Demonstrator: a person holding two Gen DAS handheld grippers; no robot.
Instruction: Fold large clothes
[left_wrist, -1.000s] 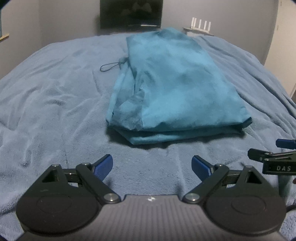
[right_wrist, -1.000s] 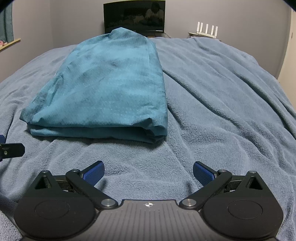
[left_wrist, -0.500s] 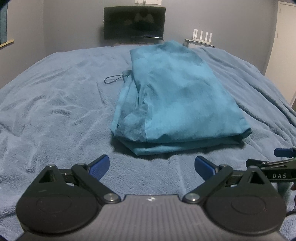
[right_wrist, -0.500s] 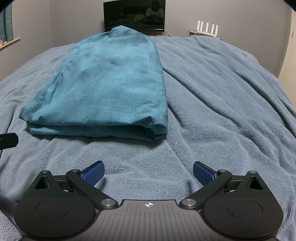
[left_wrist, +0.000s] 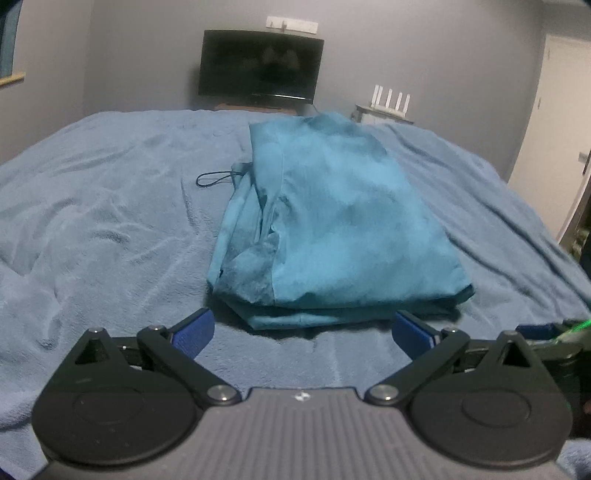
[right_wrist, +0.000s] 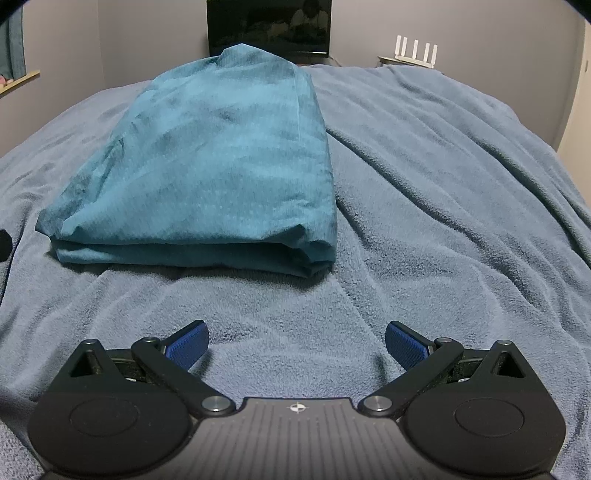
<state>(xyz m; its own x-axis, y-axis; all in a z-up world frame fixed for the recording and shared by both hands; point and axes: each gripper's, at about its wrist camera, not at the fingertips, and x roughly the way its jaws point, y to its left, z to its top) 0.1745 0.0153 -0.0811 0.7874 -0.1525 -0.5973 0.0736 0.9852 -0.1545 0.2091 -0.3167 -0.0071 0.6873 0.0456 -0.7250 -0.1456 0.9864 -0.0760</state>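
We hold the left gripper (left_wrist: 303, 328) low over the bed, its two blue-padded fingers (left_wrist: 194, 332) spread wide and still opening, with nothing between them but bare blanket. Just ahead of these fingers lies the task's thing, a folded teal garment of thin woven fabric (left_wrist: 332, 225), resting flat on the blue-grey fleece blanket (left_wrist: 110, 229) that covers the bed; the garment's near folded edge sits just beyond the fingertips without touching them. From the left wrist view we see loose layers bunched along the garment's left side, and a thin dark cord loop (left_wrist: 212, 180) trailing out onto the blanket beside it. At the right edge of this view a part of the right gripper's black frame and blue pad shows, near the garment's near right corner. Our right gripper (right_wrist: 297, 345) likewise stands wide apart, its blue-padded fingers (right_wrist: 404, 343) empty above the blanket. In the right wrist view the same teal garment (right_wrist: 221, 166) lies ahead and to the left, its stacked layers visible along the near edge, apart from the fingers. Beyond the bed we see a dark flat screen (left_wrist: 260, 70) against the grey wall, and to its right a white router with four upright antennas (left_wrist: 391, 101).
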